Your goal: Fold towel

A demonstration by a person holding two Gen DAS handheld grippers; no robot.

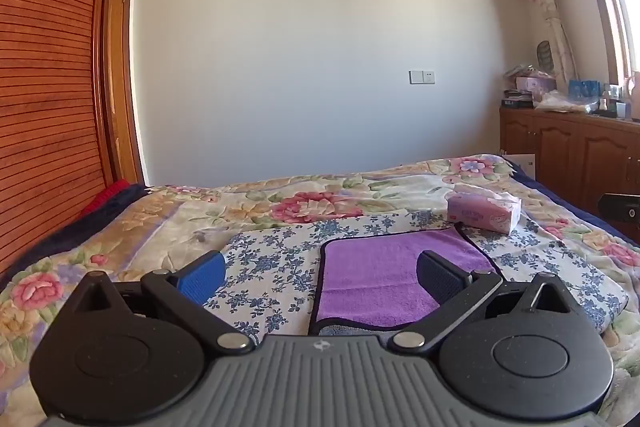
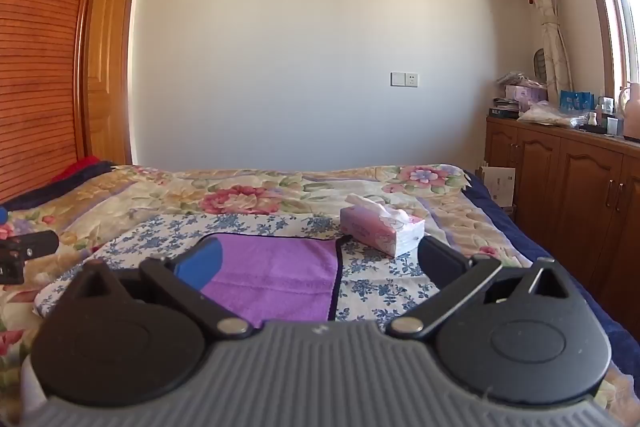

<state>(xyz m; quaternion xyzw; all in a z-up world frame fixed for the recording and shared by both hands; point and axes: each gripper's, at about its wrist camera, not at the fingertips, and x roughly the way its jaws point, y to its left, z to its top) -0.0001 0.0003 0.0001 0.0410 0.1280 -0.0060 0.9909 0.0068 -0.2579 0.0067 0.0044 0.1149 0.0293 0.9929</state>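
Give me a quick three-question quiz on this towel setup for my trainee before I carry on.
1. True or false: the left gripper grips the purple towel.
2. What lies on the bed just beyond the towel's far right corner: (a) a remote, (b) a tissue box, (c) a pillow?
3. What does the towel rest on directly?

Key: 1. False; its fingers are spread and hold nothing, as on the right gripper. 2. (b). 3. A blue-flowered cloth spread over the floral bedspread.
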